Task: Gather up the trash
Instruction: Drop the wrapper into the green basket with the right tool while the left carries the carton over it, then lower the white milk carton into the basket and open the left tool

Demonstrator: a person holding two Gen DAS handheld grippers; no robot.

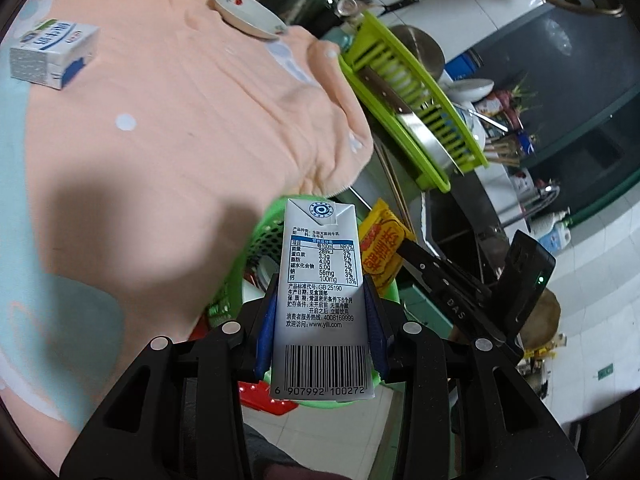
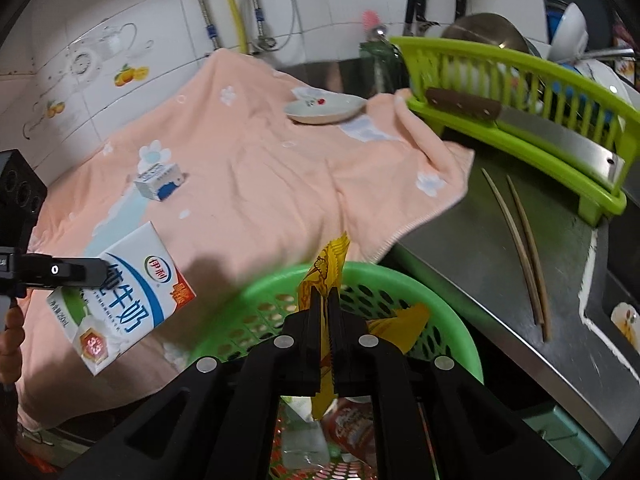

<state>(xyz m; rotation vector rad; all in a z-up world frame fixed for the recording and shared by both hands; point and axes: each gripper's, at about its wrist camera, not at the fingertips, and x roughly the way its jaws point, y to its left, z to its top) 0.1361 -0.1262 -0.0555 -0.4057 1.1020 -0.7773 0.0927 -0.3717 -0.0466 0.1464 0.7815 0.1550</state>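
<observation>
Milk carton [image 1: 320, 300] is being held upright in the left gripper [image 1: 322, 320], just near-left of the green basket [image 2: 400, 280]. Right gripper [image 2: 326, 320] is pinching a yellow wrapper [image 2: 328, 264] directly over the basket.

Peach towel [image 2: 256, 168] with pale flower prints, spread over the table ahead of the hand-held gripper. Small white dish [image 2: 325, 109] with a red motif, resting on the towel's far edge. Lime-green slatted rack [image 2: 520, 92], ahead and to the right, with a brown-handled cleaver [image 2: 520, 120] lying in it. Two chopsticks [image 2: 520, 248] side by side on the steel surface [image 2: 472, 240] right of the gripper. Knives [image 2: 436, 6] on the tiled wall [image 2: 132, 12] beyond.
</observation>
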